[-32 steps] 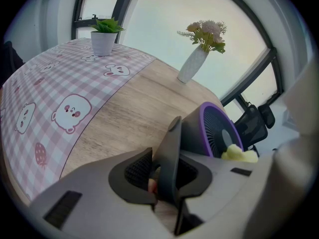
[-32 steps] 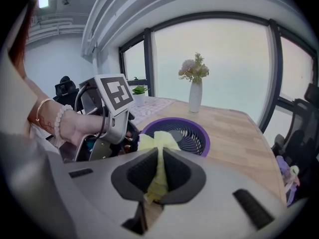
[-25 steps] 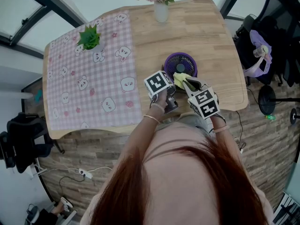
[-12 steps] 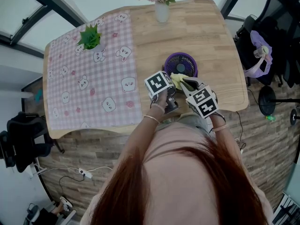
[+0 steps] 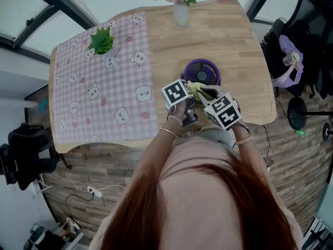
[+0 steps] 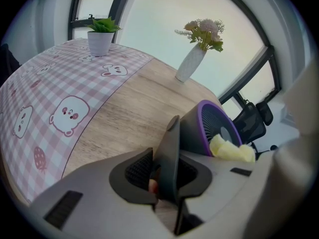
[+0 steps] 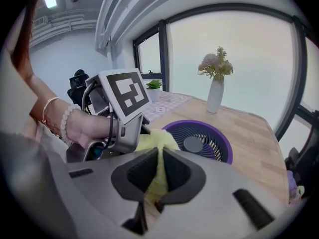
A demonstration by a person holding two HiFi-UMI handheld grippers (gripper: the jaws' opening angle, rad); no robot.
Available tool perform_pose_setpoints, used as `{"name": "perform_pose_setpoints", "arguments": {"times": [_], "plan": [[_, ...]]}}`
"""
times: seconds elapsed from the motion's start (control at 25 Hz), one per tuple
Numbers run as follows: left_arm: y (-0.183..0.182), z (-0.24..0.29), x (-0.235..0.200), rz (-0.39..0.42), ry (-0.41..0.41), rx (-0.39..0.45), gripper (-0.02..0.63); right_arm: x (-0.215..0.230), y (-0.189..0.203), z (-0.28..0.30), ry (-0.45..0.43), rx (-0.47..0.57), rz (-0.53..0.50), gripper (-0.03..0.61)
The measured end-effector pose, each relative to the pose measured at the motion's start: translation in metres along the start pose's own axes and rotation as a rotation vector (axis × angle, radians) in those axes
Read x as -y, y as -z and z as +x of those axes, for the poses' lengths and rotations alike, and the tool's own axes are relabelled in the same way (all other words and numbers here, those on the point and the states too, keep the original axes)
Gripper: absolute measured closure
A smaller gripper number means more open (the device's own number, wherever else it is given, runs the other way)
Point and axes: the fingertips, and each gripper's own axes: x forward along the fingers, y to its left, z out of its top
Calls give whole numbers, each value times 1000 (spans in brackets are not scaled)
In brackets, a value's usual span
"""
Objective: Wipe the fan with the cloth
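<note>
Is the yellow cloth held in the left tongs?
No, the right tongs pinch the yellow cloth, while the left tongs grip the fan's dark stand.

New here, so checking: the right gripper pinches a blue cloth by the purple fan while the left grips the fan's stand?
The cloth is yellow, not blue; the right gripper view shows it. The right gripper does pinch it by the purple fan, the left gripper gripping the stand.

The table [image 5: 229, 40] is looked down on steeply from above its near edge by the head view. The purple fan [image 7: 199, 143] is viewed closely and low by both gripper views, and the flower vase [image 6: 189, 63] far behind it is shared.
</note>
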Motion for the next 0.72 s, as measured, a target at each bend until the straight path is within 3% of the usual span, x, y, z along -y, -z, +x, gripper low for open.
{"name": "perform_pose_setpoints", "arguments": {"times": [0.72], "plan": [[1,1,1,29,29,-17,535,-3,-10,14,-61,-65,-40,554]]}}
